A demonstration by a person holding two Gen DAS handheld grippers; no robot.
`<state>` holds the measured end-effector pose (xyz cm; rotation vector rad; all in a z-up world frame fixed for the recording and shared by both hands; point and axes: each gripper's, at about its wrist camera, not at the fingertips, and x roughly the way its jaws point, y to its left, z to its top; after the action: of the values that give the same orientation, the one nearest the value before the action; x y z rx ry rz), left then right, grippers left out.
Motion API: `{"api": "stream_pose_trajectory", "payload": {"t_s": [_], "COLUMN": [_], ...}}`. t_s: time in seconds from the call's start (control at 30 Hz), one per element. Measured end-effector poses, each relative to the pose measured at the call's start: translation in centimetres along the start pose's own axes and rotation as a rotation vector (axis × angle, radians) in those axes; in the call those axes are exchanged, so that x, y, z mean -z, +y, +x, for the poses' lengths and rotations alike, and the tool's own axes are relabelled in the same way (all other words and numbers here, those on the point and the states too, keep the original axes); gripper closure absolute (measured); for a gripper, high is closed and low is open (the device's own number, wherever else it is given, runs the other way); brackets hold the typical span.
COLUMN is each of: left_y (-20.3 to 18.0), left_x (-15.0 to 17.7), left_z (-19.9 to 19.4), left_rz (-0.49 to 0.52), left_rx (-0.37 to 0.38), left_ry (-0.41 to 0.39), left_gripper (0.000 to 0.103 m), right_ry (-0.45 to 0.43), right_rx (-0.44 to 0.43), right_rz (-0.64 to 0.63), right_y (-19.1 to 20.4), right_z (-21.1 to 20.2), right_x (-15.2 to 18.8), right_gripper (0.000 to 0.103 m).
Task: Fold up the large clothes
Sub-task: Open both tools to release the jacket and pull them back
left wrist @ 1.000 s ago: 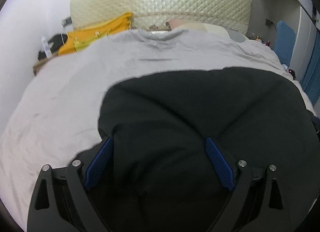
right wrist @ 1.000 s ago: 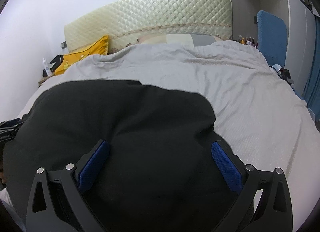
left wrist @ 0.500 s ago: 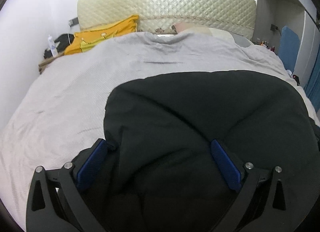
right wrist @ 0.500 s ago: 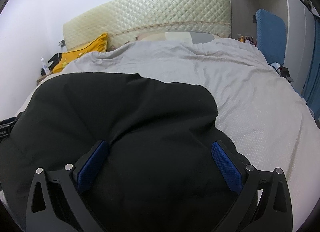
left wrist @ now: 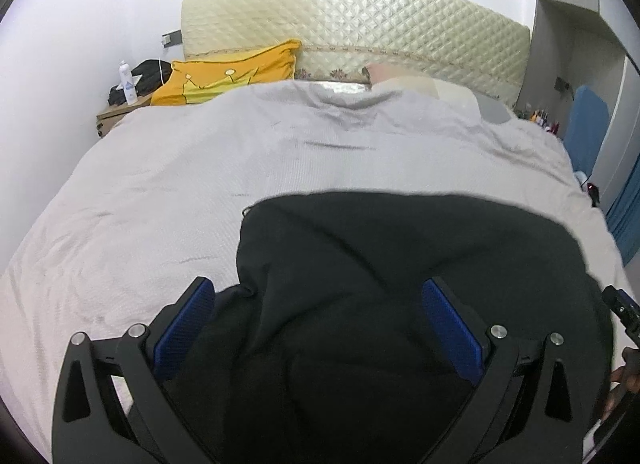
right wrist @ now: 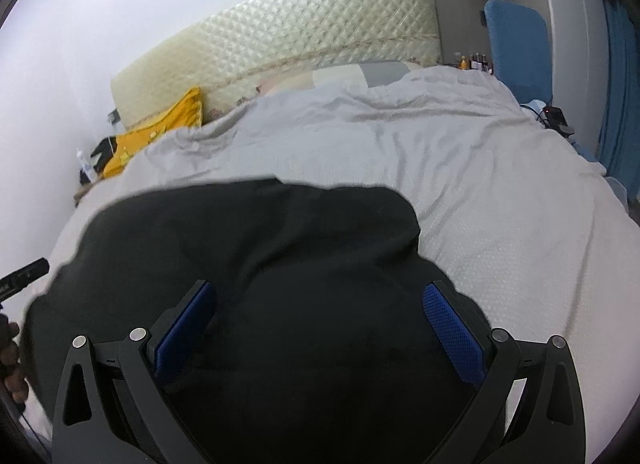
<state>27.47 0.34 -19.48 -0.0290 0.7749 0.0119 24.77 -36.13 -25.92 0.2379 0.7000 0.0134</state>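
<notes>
A large black garment (left wrist: 400, 256) lies spread on the grey bed cover (left wrist: 180, 184); its far edge runs straight across the bed. My left gripper (left wrist: 318, 284) hovers over the garment's left part, open wide, its blue pads (left wrist: 180, 328) clear of the cloth. My right gripper (right wrist: 319, 287) hovers over the black garment (right wrist: 260, 244) near its right edge, also open, with cloth below it but nothing pinched. Each view catches a bit of the other gripper and a hand at its edge.
A quilted cream headboard (left wrist: 360, 32) stands at the far end with a yellow pillow (left wrist: 228, 76) against it. A nightstand with a bottle (left wrist: 127, 84) sits far left. Blue chair (right wrist: 516, 52) and curtain stand on the right. Grey bed cover (right wrist: 500, 204) extends right of the garment.
Both grippers have lifted away from the garment, so more of the bed shows. The left jaws spread a little wider early on. The right view has rolled, tilting the headboard.
</notes>
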Motion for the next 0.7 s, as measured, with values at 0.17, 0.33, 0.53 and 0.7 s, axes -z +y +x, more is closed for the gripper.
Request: {"api": "stream_pose_trajectory", "payload": {"t_s": [0.17,0.33,0.53,0.7], "left_y": [-1.3,-2.5,-2.0,-0.9], "left_x": [-2.5,-4.1,-5.2,-4.4], "left_z": [-6.6,-13.3,-20.2,-24.2], "left_rz": [-0.003,0.010,0.042,0.044], "left_rx": [0.059,0.135,0.194,0.191], "left_ry": [-0.033,-0.103,-0.144,-0.209], "left_gripper": [0.000,0.000,0.000,0.000], "right_ry": [-0.102,-0.245,-0.361,-0.424], "right_rx": [-0.037,-0.061,-0.054,-0.068], "right_rz": [-0.003,-0.005,-0.061,-0.108], "right_y": [1.5,3.3,6.0,8.1], "right_z": [-6.2,-14.5,-23.9,-30.0], "right_x": [-3.7,-6.9,-7.9,-6.6], "right_gripper": [0.000,0.000,0.000,0.000]}}
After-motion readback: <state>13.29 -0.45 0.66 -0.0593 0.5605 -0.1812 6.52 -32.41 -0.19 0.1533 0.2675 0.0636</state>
